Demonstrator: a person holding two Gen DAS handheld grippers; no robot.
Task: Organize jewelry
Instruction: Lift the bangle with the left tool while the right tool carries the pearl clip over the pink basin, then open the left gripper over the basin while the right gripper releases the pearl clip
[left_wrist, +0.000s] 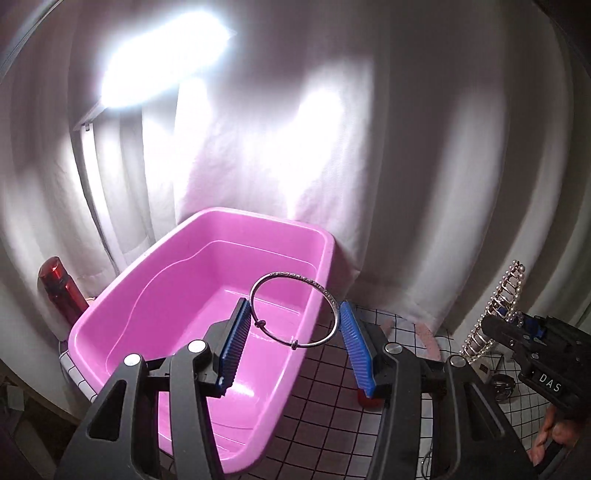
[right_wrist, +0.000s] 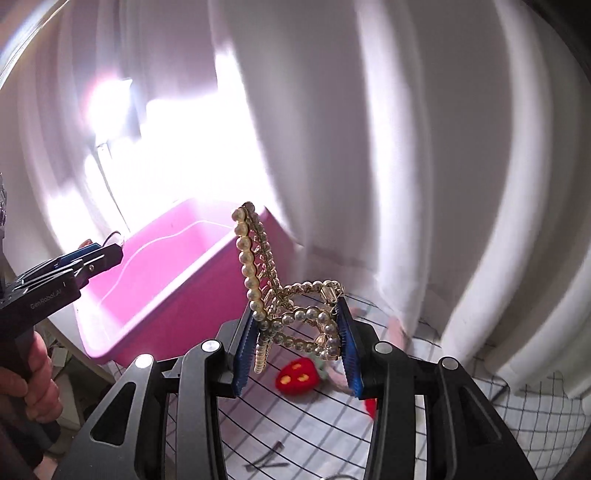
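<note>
Left wrist view: the left gripper (left_wrist: 295, 325) is clamped on a silver bangle (left_wrist: 294, 309), its blue ribbed pads (left_wrist: 233, 341) pressing the ring from both sides. The bangle stands nearly upright between the fingertips, its upper arc rising above them, with two small beads threaded on the lower part. It hangs in the air over the near right part of a pink plastic tub (left_wrist: 173, 288), above the tub's right rim. The tub sits on a white cloth with a dark grid (left_wrist: 325, 406), against a white curtain (left_wrist: 424, 147). A red bottle (left_wrist: 61, 286) stands behind the tub's left corner. At the far right, the right gripper (left_wrist: 517, 321) holds a pearl and gold tiara (left_wrist: 495, 314), raised above the cloth and well apart from the tub.

Right wrist view: the right gripper (right_wrist: 299, 325) is closed on the pearl tiara (right_wrist: 280, 291), the blue pads (right_wrist: 245, 347) gripping its band on either side. One pearl-lined arm of the tiara juts up and to the left above the fingertips. It is held in the air, to the right of the pink tub (right_wrist: 162, 280). Below, on the grid cloth (right_wrist: 317, 432), lies a red strawberry-shaped ornament (right_wrist: 297, 374) with yellow spots. The left gripper (right_wrist: 99, 254) reaches over the tub from the left; the bangle cannot be made out here.
</note>
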